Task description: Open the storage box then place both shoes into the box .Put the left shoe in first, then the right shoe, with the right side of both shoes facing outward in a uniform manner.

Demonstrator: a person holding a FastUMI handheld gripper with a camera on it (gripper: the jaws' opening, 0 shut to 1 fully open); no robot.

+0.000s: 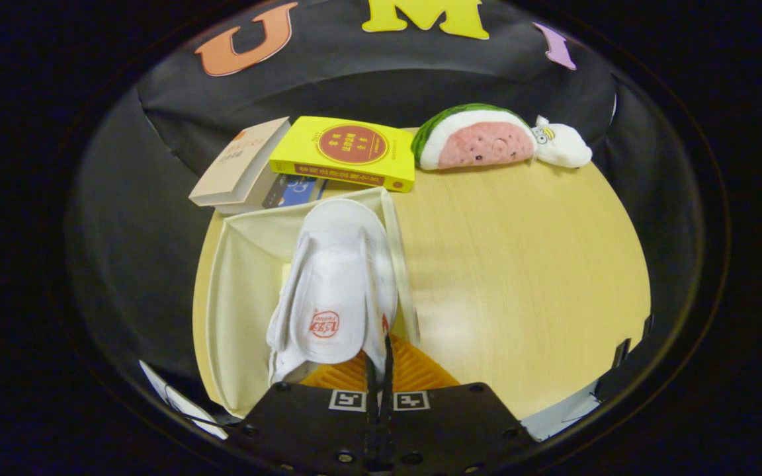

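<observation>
White shoes (335, 284) in storage box (242, 264), hand-held gripper (381, 360) seemingly pinching the right one

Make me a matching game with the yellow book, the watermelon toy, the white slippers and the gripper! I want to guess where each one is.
Things:
1. yellow book
2. watermelon plush
3. white slippers
4. gripper

Places or states:
A. inside the open cream storage box
B. fingers closed together, right by the slippers' near end
C. lying on top of other books, beyond the box
D. at the far side of the wooden table, next to a small white plush

Pairs: 1-C, 2-D, 3-A, 4-B
</observation>
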